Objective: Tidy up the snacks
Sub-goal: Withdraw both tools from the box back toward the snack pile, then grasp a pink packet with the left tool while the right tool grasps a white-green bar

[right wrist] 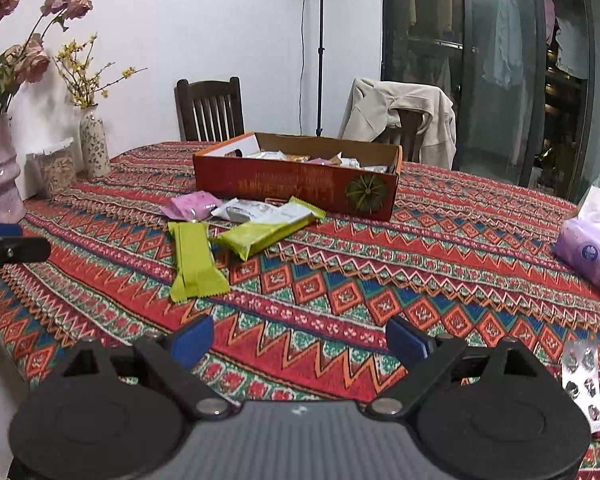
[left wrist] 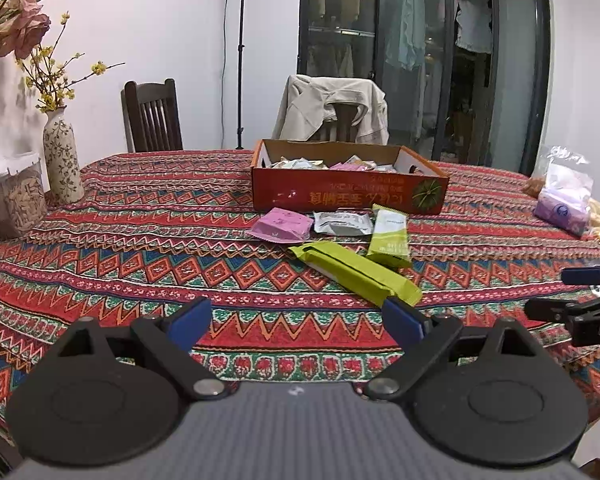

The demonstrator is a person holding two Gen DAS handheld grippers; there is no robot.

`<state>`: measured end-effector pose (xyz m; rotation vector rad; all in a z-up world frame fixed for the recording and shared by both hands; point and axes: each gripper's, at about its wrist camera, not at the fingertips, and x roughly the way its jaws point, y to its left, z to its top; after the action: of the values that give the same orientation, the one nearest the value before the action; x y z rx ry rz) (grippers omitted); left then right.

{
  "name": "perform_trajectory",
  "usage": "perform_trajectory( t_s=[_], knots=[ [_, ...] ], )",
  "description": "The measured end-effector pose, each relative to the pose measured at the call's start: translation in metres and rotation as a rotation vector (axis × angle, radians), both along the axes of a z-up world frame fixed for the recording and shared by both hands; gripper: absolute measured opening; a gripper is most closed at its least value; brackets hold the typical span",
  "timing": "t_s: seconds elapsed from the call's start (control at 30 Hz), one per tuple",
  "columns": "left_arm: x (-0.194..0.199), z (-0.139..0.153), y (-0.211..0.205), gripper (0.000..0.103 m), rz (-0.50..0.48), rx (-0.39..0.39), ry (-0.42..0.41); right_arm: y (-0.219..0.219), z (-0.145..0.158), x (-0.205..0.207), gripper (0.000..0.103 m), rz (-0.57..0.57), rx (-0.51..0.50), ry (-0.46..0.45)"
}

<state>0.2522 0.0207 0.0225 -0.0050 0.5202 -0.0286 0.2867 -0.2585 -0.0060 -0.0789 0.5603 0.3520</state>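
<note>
L fingers apart, empty | R fingers same | box contents half-hidden | pill strip blurry

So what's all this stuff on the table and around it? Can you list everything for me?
cardboard box: 1, red-orange, mid-table, holding assorted snack packets
green snack packets: 2, lime green, on the cloth in front of the box
pink packet: 1, pink, left of the white packet
white packet: 1, white-grey, between pink and green
tissue pack: 1, lilac, right side of table
blister strip: 1, silver, near right edge
vases: 2, floral cream and pink, left side, holding flowers
jar: 1, clear, beside the vases
chairs: 2, dark wood, behind table; one draped with a beige jacket
tablecloth: 1, red patterned
left tongs: open, empty
right tongs: open, empty
</note>
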Motion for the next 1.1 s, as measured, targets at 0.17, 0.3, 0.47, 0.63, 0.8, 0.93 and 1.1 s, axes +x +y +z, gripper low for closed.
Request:
perform_trajectory(
  t_s=[0.17,0.3,0.47,0.63,0.8,0.93,1.1],
  knots=[
    [0.02,-0.004,-0.001,0.094,-0.002,0.0,0.017,-0.007,-0.004,0.004,0.093,-0.022,0.014,0.005],
    [0.05,-0.003,0.004,0.094,-0.008,0.018,0.005,-0.009,-0.005,0.018,0.093,-0.023,0.053,0.025],
    [0.104,-0.006,0.01,0.094,-0.065,0.084,0.017,0.003,-0.01,0.046,0.093,-0.006,0.075,0.057],
    [0.165,-0.016,0.01,0.094,-0.149,0.164,0.019,0.027,-0.011,0.089,0.093,0.019,0.117,0.076],
    [0.226,-0.038,0.016,0.094,-0.231,0.128,0.107,0.064,-0.012,0.147,0.093,0.029,0.12,0.091],
    [0.255,-0.056,0.026,0.094,-0.247,0.083,0.157,0.096,-0.016,0.183,0.093,0.016,0.05,0.095],
    [0.262,-0.066,0.04,0.085,-0.249,0.015,0.168,0.117,-0.027,0.21,0.092,0.002,-0.021,0.094]
  ],
)
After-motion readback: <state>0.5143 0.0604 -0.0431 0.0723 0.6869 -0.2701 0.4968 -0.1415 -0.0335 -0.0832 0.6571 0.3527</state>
